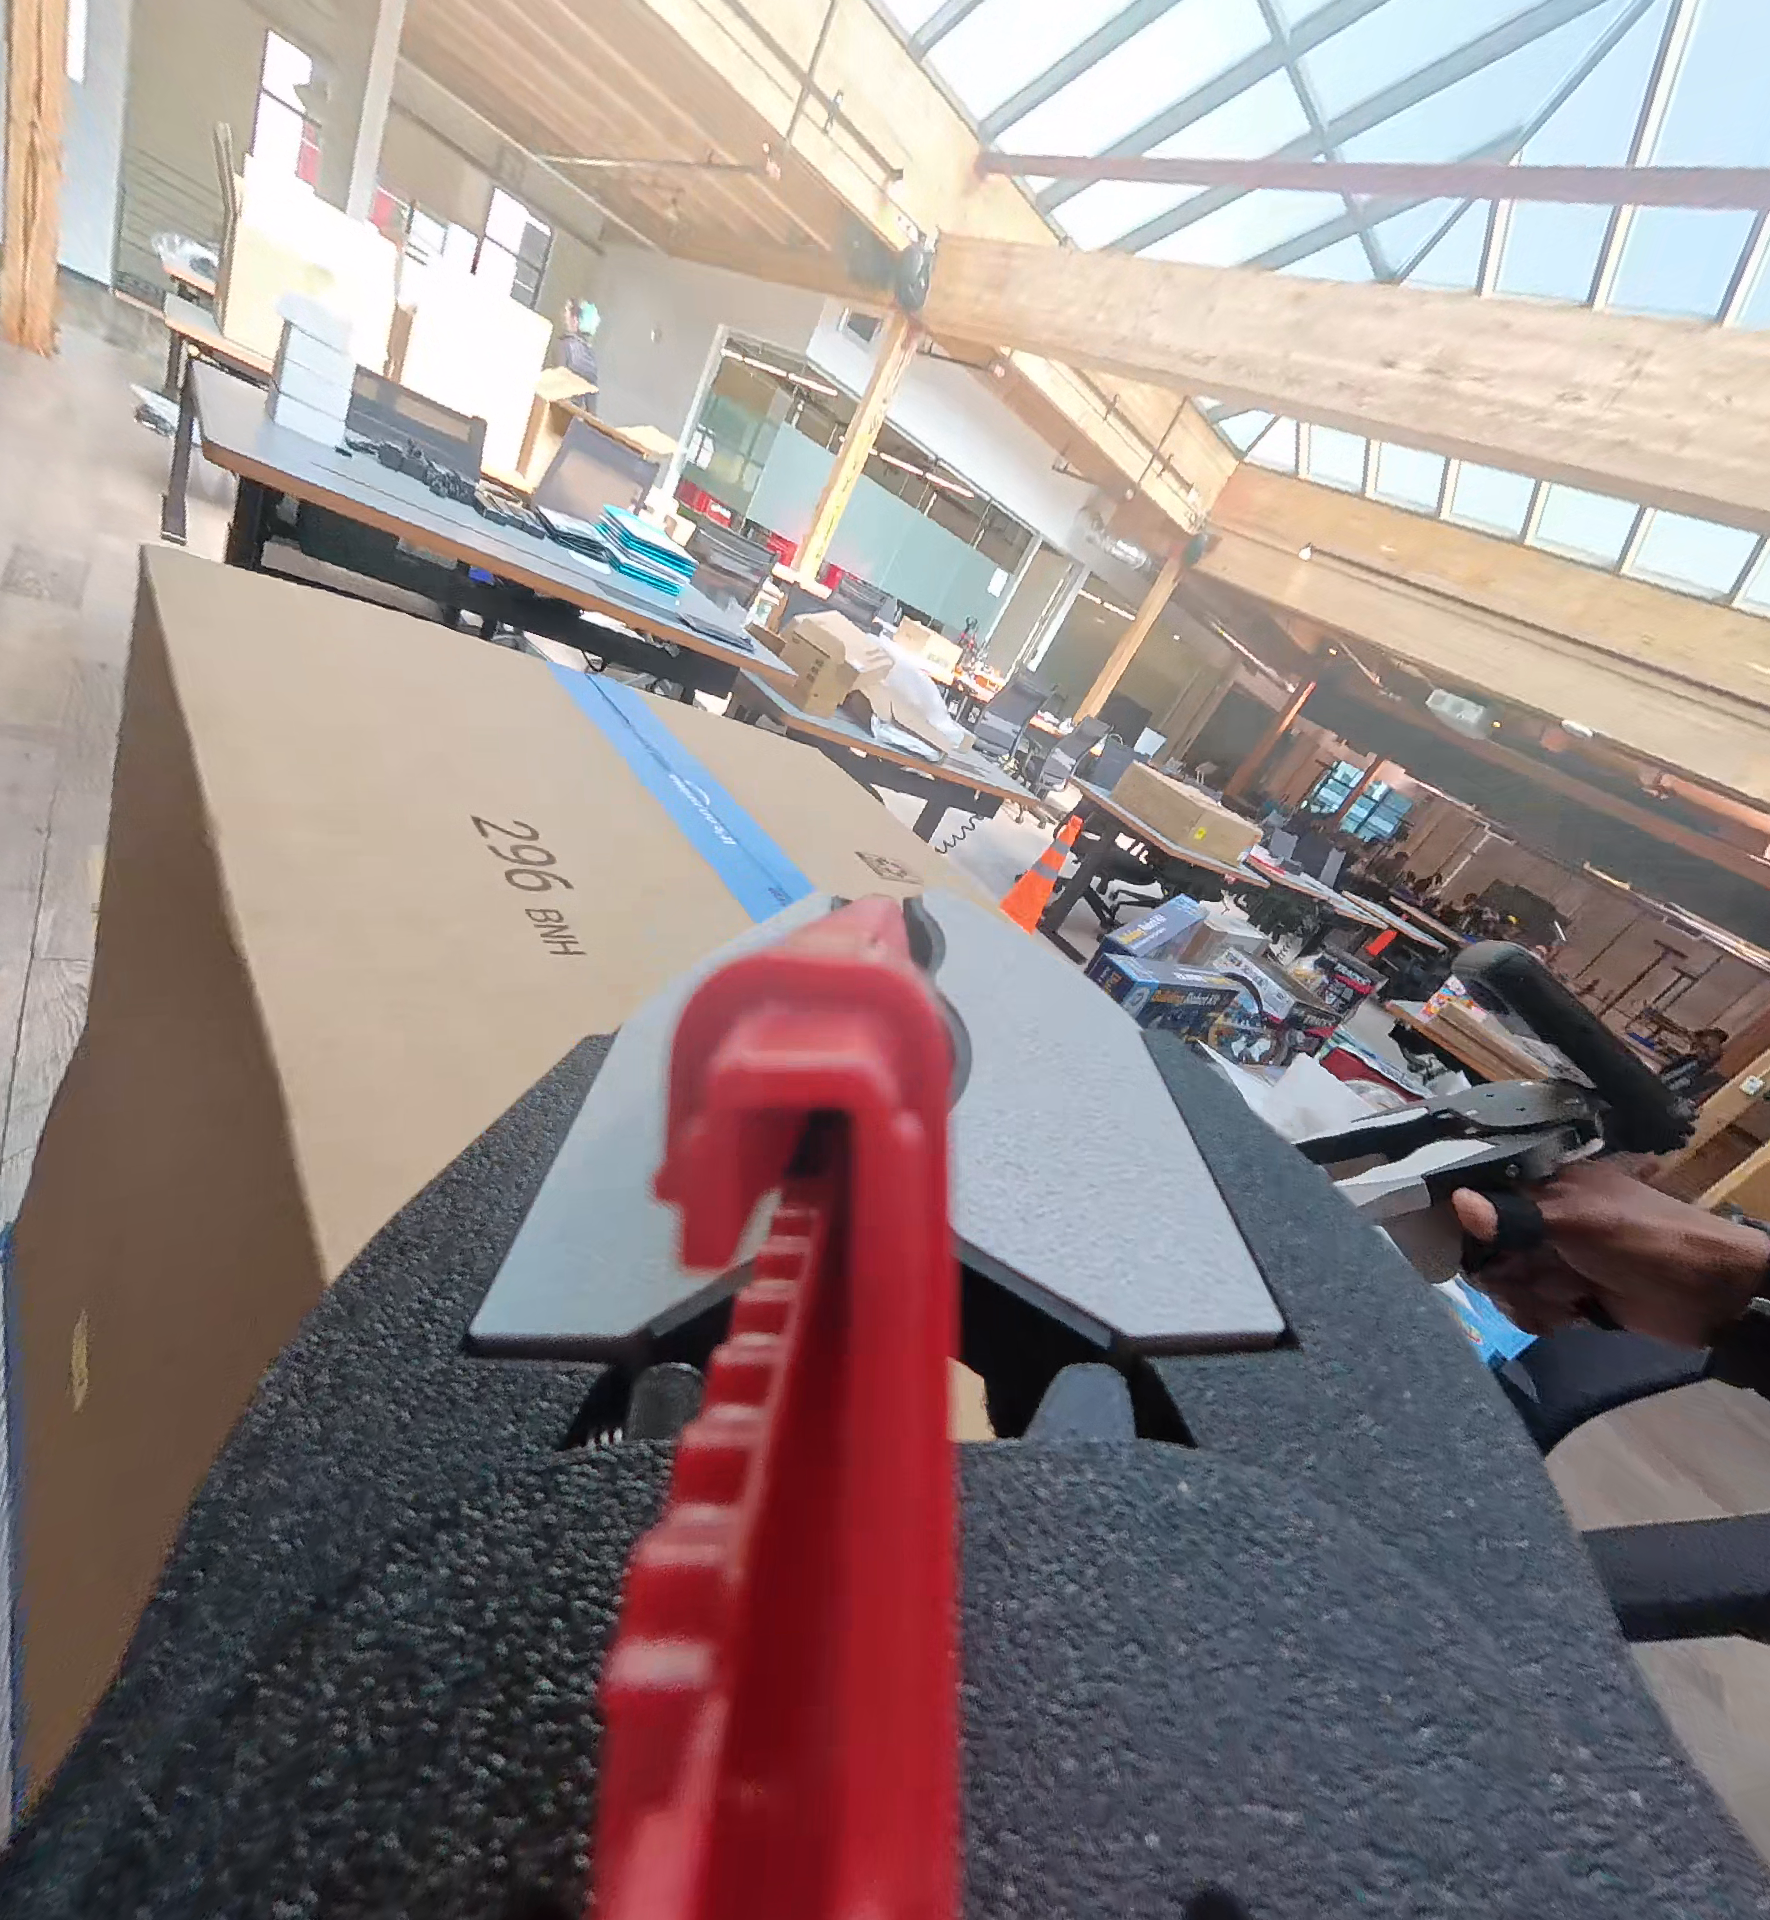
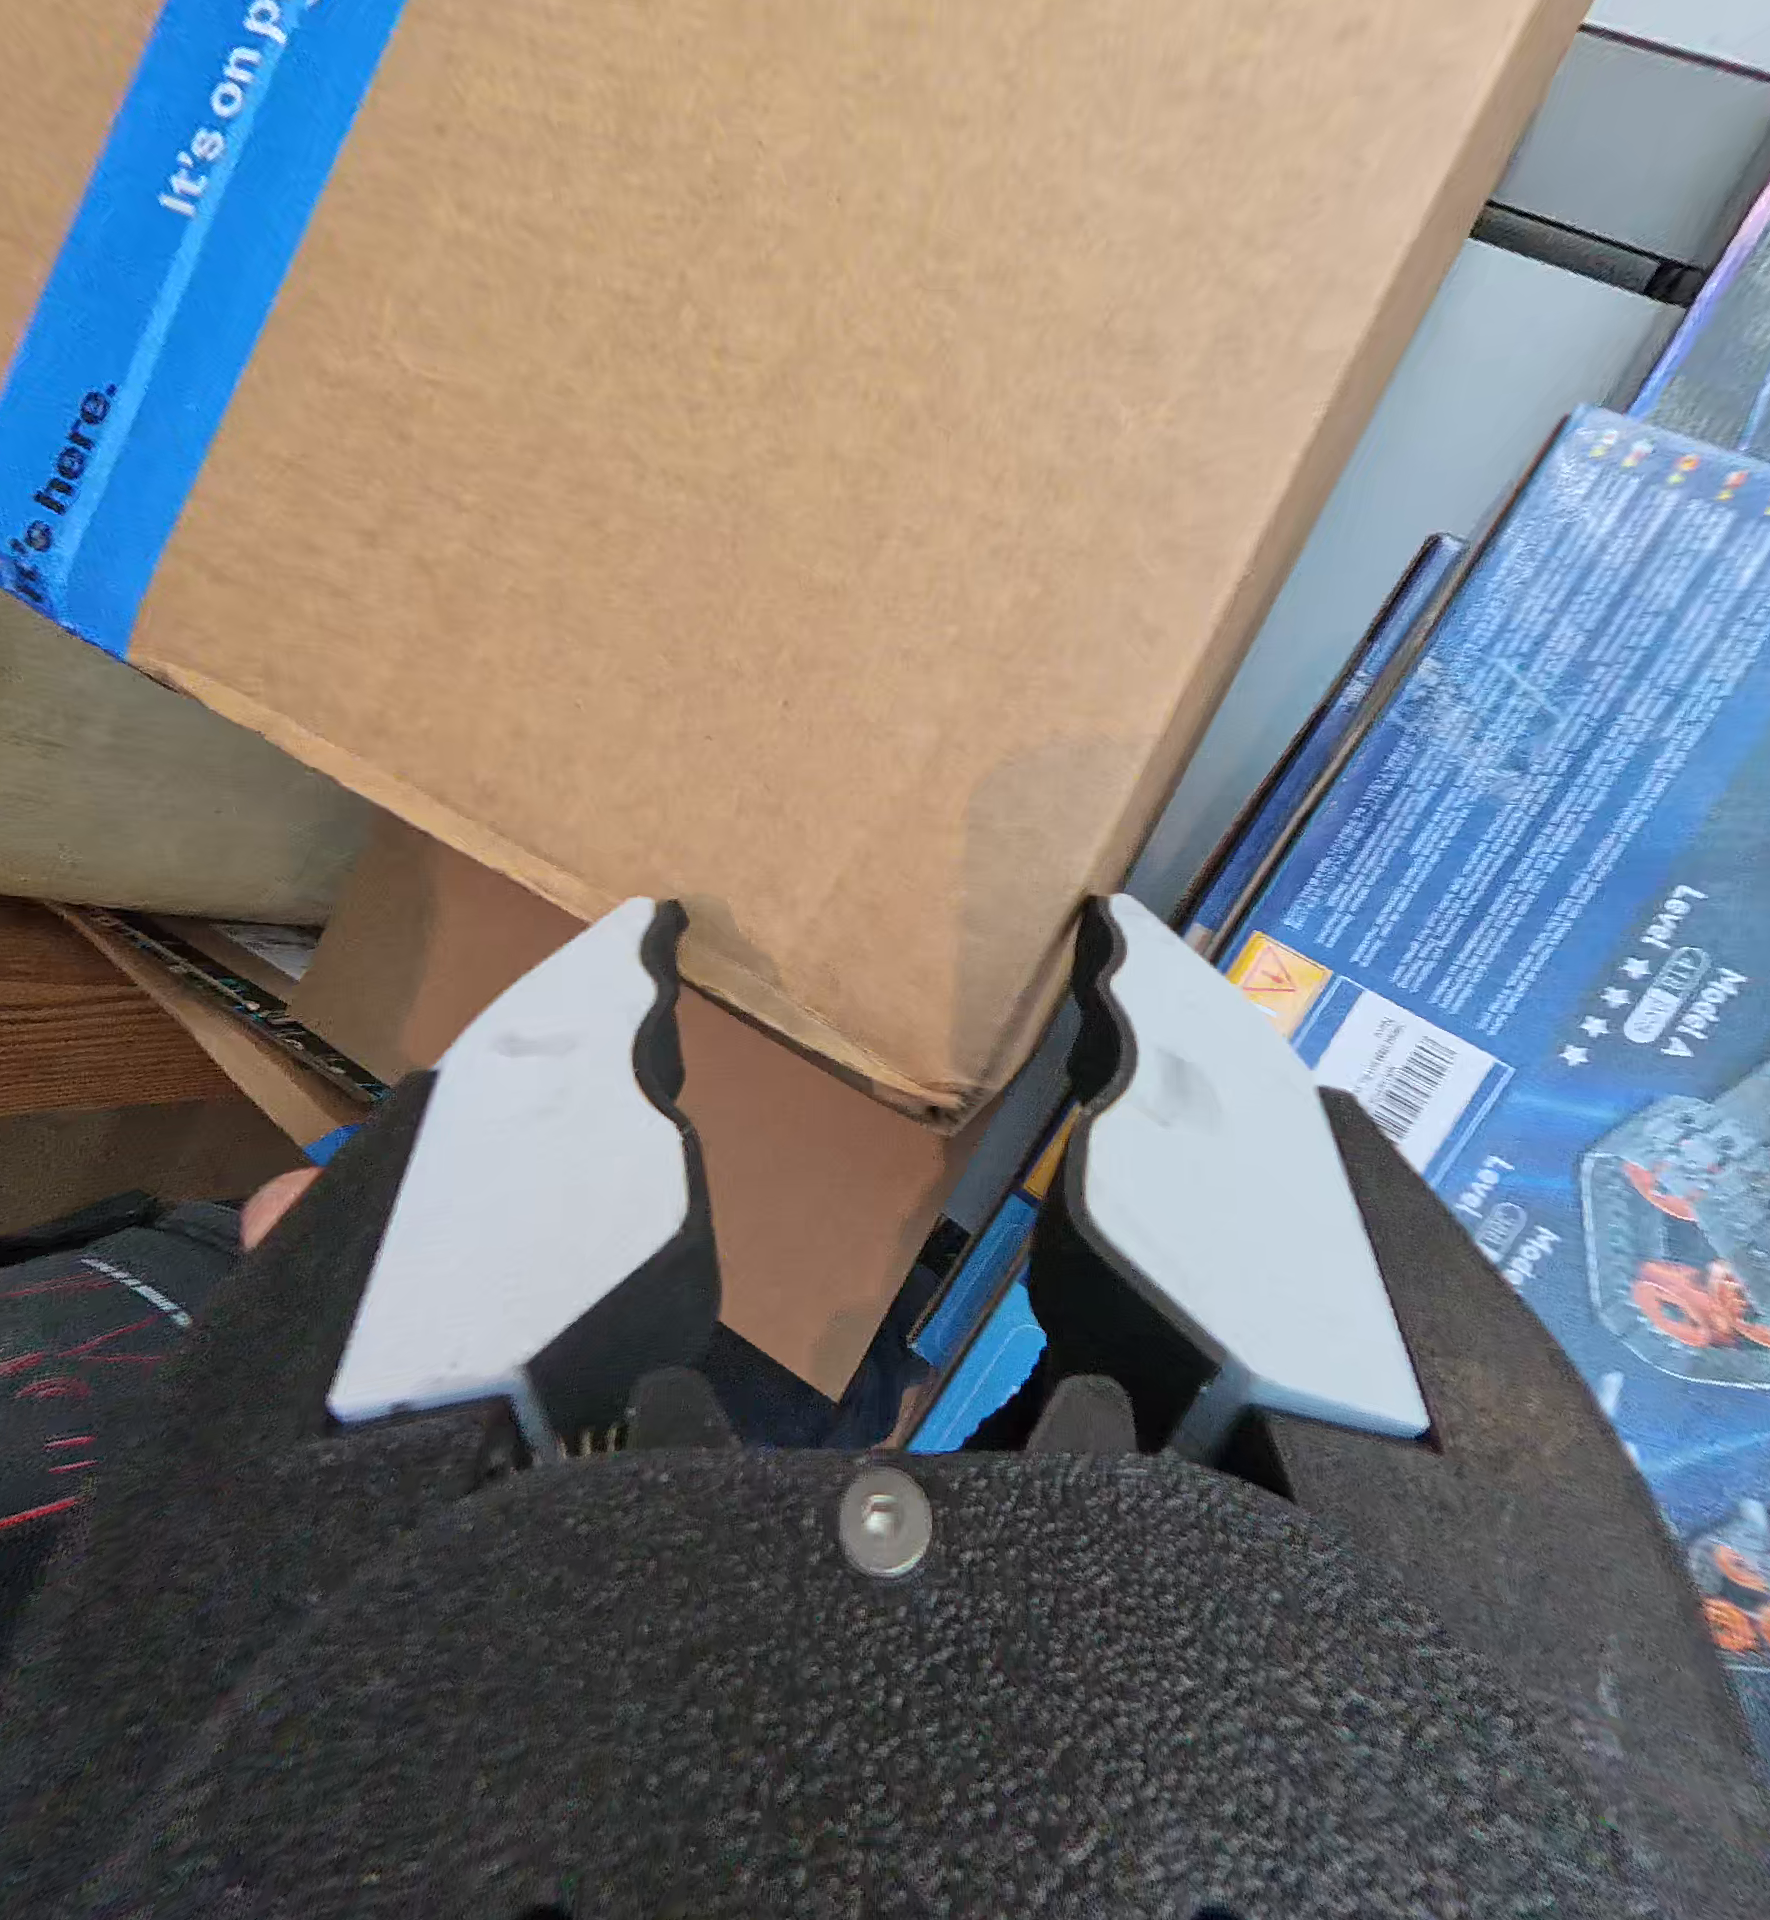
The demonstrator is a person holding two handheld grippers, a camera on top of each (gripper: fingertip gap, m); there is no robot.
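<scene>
Red utility knife (image 1: 808, 1299) clamped between the closed left tongs (image 1: 907, 920), its long ridged body running back toward the camera. Just beyond the tips lies a large cardboard box (image 1: 361, 883), sealed along its top with blue tape (image 1: 683, 800). Farther ahead stand long tables (image 1: 424, 499) stacked with goods and an orange traffic cone (image 1: 1042, 868). Off to the right, a hand (image 1: 1587, 1262) grips the other tool.

Right tongs (image 2: 881, 914) are spread apart and hold nothing — their tips sit at the lower corner of the same box (image 2: 704, 468), one on each side. Right of them lie blue printed kit boxes (image 2: 1587, 831); to the left, a gloved hand (image 2: 81, 1351).
</scene>
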